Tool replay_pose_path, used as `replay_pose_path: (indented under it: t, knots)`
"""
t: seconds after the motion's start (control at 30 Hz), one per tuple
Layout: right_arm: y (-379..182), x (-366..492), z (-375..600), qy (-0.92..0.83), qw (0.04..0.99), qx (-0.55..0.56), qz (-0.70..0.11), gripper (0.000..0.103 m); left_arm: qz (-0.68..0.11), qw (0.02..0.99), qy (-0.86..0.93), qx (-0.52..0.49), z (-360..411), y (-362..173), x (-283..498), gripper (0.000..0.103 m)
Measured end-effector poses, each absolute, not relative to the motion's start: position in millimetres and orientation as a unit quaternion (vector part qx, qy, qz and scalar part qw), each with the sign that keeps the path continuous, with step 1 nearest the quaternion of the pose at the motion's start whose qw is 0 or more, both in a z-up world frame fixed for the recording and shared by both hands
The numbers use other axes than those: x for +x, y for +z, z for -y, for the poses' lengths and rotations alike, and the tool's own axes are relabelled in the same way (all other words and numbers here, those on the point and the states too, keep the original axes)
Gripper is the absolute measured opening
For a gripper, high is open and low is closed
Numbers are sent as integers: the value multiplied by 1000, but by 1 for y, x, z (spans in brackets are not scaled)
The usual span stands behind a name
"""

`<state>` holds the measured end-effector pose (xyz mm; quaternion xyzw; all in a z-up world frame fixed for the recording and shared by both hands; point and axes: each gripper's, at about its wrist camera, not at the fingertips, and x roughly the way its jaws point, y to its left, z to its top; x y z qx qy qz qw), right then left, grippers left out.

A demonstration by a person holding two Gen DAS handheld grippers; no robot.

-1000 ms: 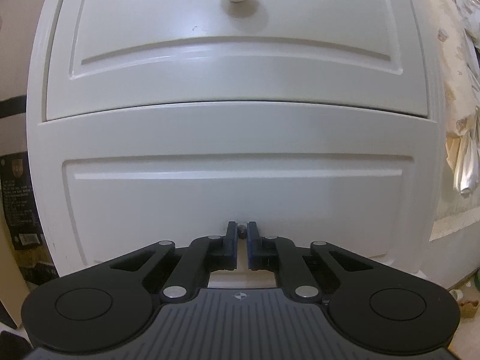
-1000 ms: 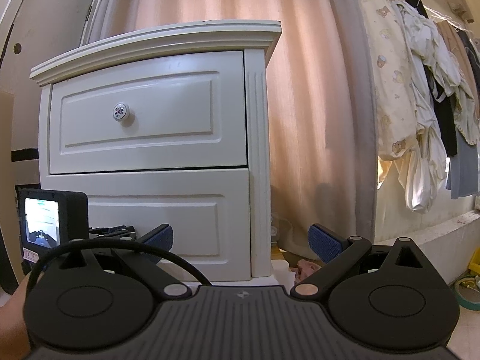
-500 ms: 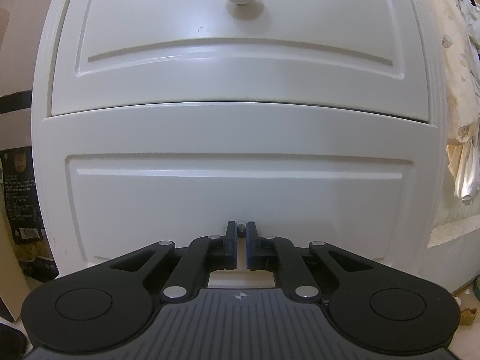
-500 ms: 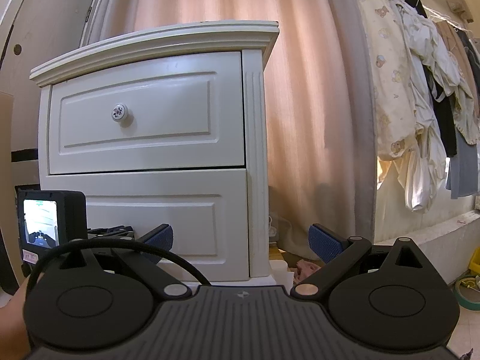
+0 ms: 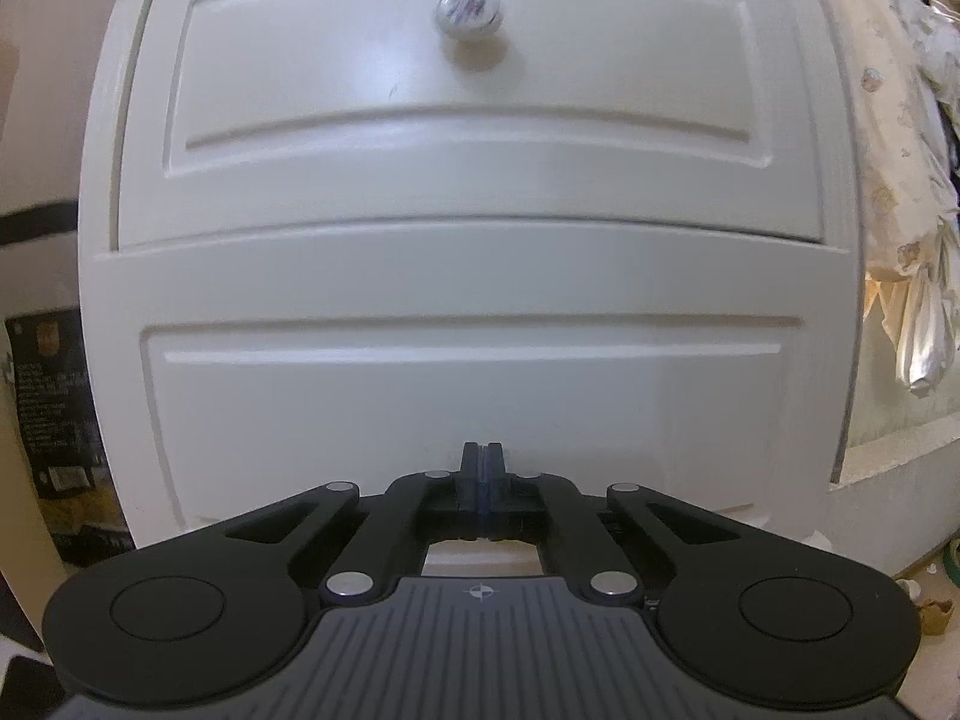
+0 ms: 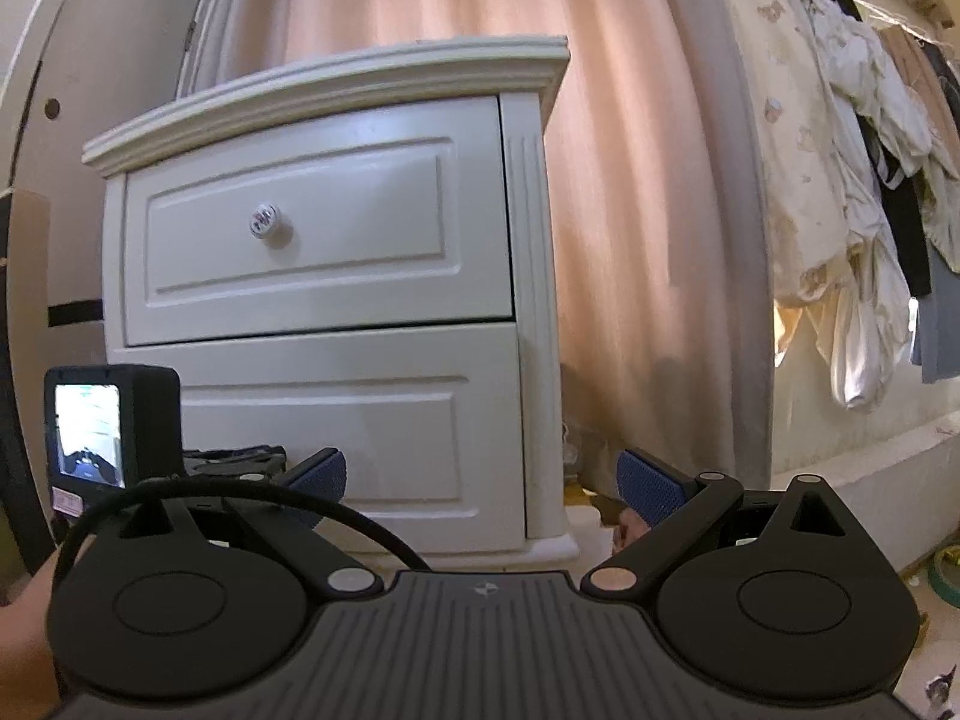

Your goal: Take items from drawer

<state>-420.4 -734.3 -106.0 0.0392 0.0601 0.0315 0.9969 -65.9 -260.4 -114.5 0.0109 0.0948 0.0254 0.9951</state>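
A white nightstand (image 6: 336,360) stands ahead with two drawers, both looking closed. The upper drawer (image 5: 468,120) carries a round flowered knob (image 5: 467,13), blurred here. My left gripper (image 5: 480,459) is shut with its blue pads pressed together and nothing seen between them, low in front of the lower drawer (image 5: 468,396). From the right wrist view, the left gripper's camera screen (image 6: 90,438) shows at the lower left before that same drawer (image 6: 336,420). My right gripper (image 6: 483,474) stands open and empty, farther back and to the right of the nightstand.
A pink curtain (image 6: 630,210) hangs behind and right of the nightstand. Clothes (image 6: 840,180) hang at the far right. A dark printed box (image 5: 54,420) leans at the nightstand's left. Small clutter and a tape roll (image 6: 945,576) lie on the floor at the right.
The left gripper has drawn back from the nightstand, so its top edge shows now. Its fingers closed fully; the small grey stub earlier between them is gone. The right view barely shifted.
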Motion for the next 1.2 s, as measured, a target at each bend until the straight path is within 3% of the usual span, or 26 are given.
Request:
replay_pose_path:
  t: [0.47,0.53,0.67,0.7,0.93,1.07,1.13,1.2]
  knots:
    - [-101,-439,728,32,998,20,-52,103,-111,993,36,-7,294,-125,-106,0]
    - [-102,-437,728,32,998,21,-53,103,-117,993,33,-8,301,-128,-113,5]
    - [-102,-434,727,34,998,21,-54,103,-113,993,38,-10,321,-132,-127,33]
    - [-102,-433,727,34,998,21,-54,103,-114,993,38,-14,324,-133,-132,36]
    - [-105,-428,725,34,998,20,-57,103,-123,991,46,-18,276,-108,-50,35]
    - [-105,-424,725,31,997,23,-61,103,-125,991,48,-15,316,-99,-83,35]
    - [-105,-424,725,31,997,23,-61,103,-132,990,49,-17,329,-103,-91,23]
    - [-106,-424,724,32,997,22,-61,103,-142,989,36,-21,336,-106,-95,0]
